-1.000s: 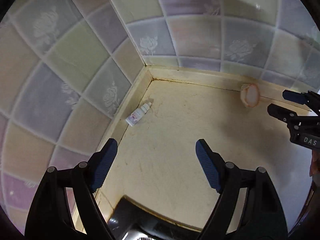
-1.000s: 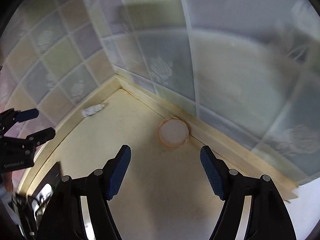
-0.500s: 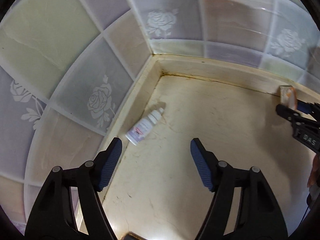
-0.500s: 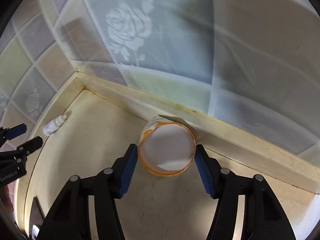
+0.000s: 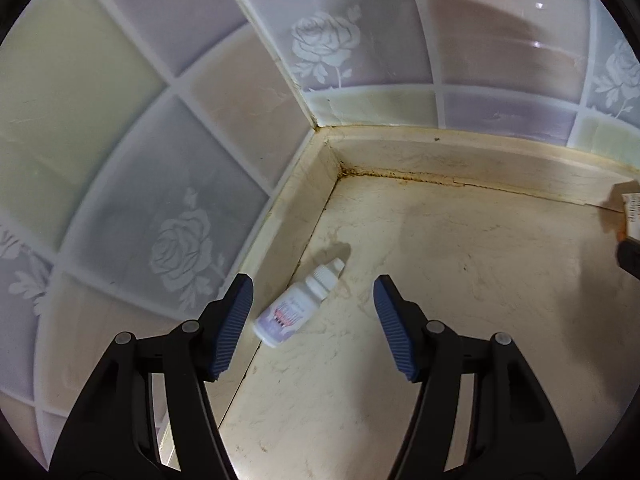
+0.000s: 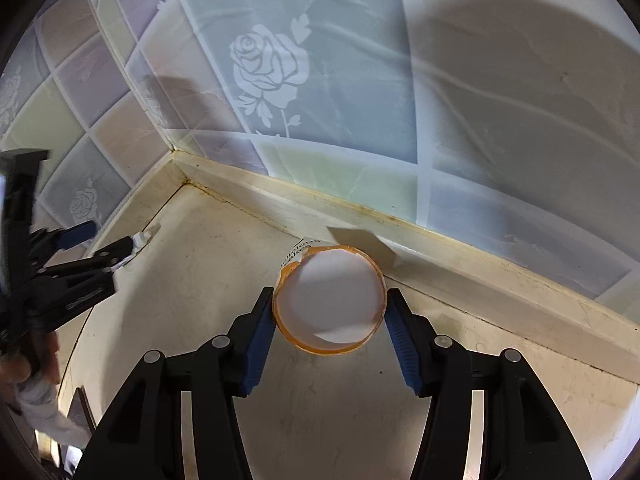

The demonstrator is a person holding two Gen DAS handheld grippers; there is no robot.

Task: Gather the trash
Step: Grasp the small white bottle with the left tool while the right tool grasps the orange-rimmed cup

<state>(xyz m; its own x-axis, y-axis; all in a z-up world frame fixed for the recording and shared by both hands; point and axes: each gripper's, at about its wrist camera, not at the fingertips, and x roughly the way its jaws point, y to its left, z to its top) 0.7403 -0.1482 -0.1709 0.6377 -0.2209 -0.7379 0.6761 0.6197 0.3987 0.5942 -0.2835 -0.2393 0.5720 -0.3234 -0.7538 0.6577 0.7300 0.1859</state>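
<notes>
A small white dropper bottle [image 5: 298, 308] lies on the cream counter [image 5: 460, 280] beside the wall ledge. My left gripper [image 5: 314, 324] straddles it with jaws closing; the bottle sits near the left pad, untouched. In the right wrist view the same bottle [image 6: 142, 238] shows just past the left gripper [image 6: 102, 240]. An orange-rimmed cup [image 6: 330, 300], white inside, lies on its side against the back ledge. My right gripper [image 6: 332, 336] is still closing, with both pads against the cup's rim. A sliver of the cup [image 5: 632, 216] shows at the left wrist view's right edge.
Tiled walls with rose patterns [image 5: 324, 48] meet in a corner right behind the counter. A raised cream ledge [image 6: 480, 252] runs along both walls. A person's hand and pale sleeve [image 6: 28, 384] hold the left gripper at the far left.
Both grippers came down and forward, and their jaws narrowed. The bottle now lies between the left fingers. The right fingers have closed in around the cup until they touch its rim.
</notes>
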